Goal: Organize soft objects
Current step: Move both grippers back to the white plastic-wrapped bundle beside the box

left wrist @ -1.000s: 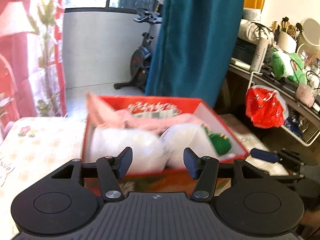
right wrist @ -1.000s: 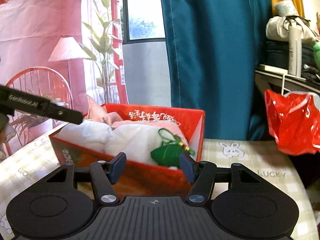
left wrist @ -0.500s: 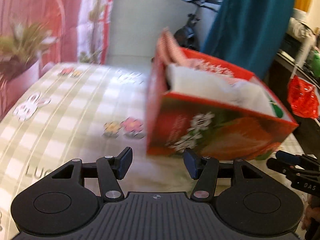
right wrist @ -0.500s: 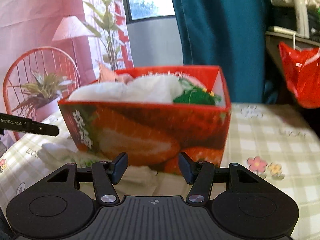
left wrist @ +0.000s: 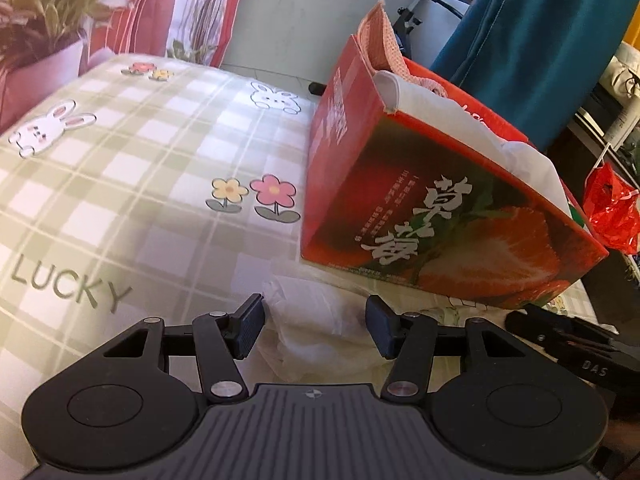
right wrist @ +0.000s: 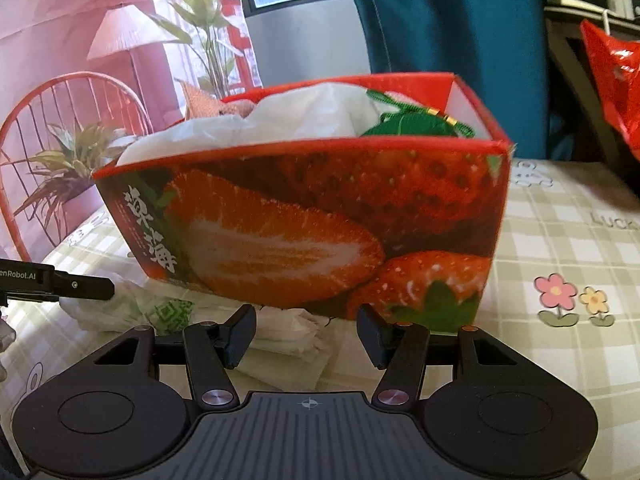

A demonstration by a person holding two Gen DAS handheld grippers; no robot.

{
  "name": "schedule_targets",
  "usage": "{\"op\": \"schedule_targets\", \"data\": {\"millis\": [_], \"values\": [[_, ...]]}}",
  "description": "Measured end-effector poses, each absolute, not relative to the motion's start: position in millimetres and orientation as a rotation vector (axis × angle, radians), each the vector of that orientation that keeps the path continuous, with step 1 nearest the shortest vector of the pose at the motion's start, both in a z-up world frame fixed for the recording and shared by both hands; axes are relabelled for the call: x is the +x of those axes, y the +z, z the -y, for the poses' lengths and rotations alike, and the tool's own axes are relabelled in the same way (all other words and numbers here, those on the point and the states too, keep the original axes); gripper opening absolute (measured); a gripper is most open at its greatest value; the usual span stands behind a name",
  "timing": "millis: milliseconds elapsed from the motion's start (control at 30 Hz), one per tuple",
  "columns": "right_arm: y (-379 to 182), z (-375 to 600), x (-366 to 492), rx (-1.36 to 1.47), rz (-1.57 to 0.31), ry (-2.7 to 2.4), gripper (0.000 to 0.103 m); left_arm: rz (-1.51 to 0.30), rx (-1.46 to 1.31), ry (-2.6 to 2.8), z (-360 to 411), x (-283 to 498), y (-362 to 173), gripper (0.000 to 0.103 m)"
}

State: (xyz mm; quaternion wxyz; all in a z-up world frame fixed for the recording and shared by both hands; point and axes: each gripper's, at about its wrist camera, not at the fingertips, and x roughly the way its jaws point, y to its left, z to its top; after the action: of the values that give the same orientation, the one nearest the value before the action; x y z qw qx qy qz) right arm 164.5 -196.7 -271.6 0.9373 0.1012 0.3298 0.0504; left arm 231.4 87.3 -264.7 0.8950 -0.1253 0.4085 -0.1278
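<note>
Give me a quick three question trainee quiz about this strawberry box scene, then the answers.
1. True or false: the left claw is shut on a bag.
2. Which green thing lies in the strawberry box: A pouch, B bottle, C cup?
3. What lies on the checked cloth in front of the box, ahead of both claws?

Key: 1 false, open. 2 A. 3 crumpled white plastic bags; the right claw is open too.

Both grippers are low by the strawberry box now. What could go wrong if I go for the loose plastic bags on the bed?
The white plastic bag lies partly under the strawberry box; pulling could drag or tip the box. The left gripper and right gripper, both open, sit close together and might collide.
</note>
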Motion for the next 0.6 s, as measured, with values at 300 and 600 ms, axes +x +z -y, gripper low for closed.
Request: {"op": "schedule_targets", "data": {"millis": [300, 600], "values": [[-283, 189, 172, 0.212, -0.722, 0.136, 0.054, -0.862, -0.265, -0.288, -82, 227, -273, 0.051], [-285, 192, 170, 0.226, -0.731, 0.123, 0.054, -0.87, -0.242, -0.3, -72, 227, -276, 0.051]]}}
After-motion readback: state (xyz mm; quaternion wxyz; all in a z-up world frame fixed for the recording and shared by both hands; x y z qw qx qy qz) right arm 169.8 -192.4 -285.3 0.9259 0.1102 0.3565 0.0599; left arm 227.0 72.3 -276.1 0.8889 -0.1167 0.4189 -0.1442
